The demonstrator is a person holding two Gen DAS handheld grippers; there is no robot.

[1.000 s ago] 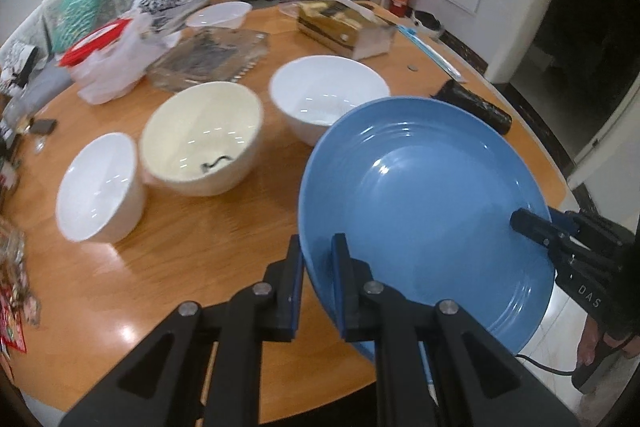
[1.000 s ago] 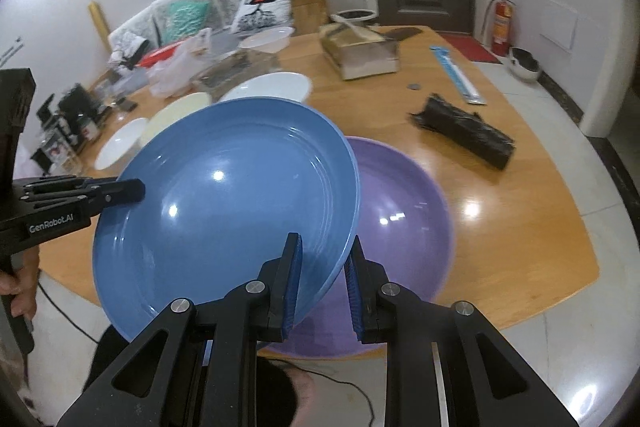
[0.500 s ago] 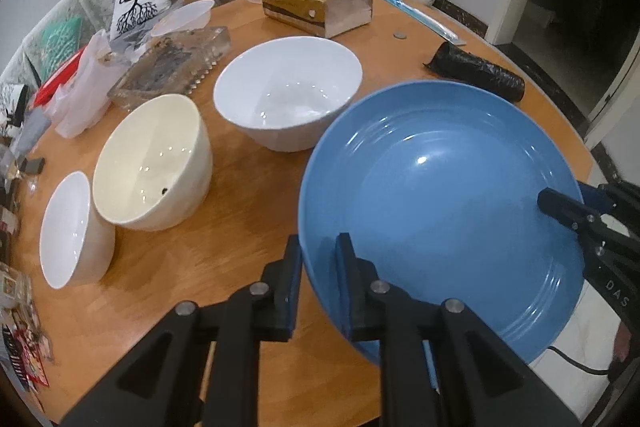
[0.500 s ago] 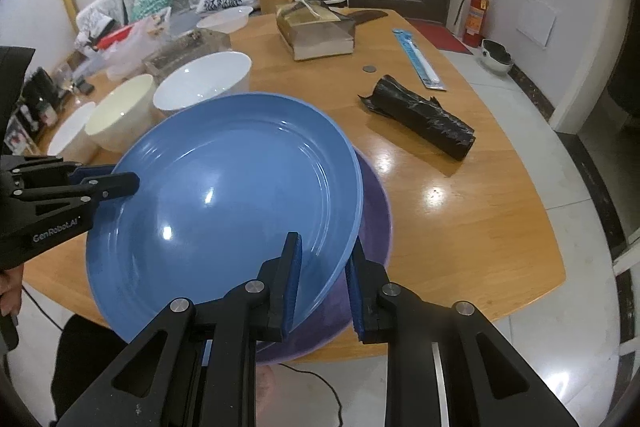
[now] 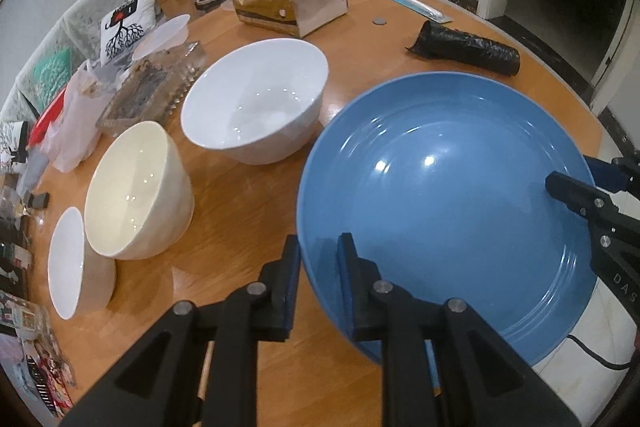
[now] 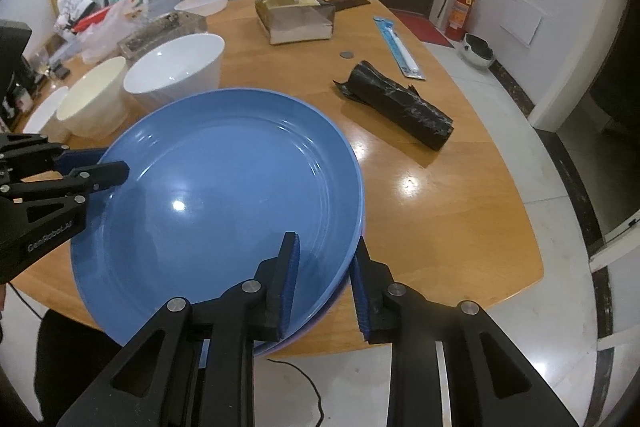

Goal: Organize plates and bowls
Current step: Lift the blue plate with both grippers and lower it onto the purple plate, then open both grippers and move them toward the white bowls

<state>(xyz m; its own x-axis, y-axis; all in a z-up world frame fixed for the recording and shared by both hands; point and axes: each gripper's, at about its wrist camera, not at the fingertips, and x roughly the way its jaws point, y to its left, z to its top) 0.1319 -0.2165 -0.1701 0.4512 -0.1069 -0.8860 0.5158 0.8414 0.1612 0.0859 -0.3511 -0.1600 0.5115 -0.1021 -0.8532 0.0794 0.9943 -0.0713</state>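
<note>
Here the blue plate [image 6: 216, 195] lies on a purple plate [image 6: 320, 311] at the table [image 6: 440, 211] edge; both the left gripper [image 5: 318, 275] and right gripper [image 6: 326, 279] straddle its rim, jaws opening, pads off it, bowls [image 5: 256, 107] nearby

Blue plate [image 6: 216, 195] lowered from tilted hold onto purple plate [image 6: 340, 297], now nested, covering nearly all of it. Left gripper [image 5: 318, 267] loosened; right gripper [image 6: 326, 267] jaws opening, gaps beside plate rim.
</note>
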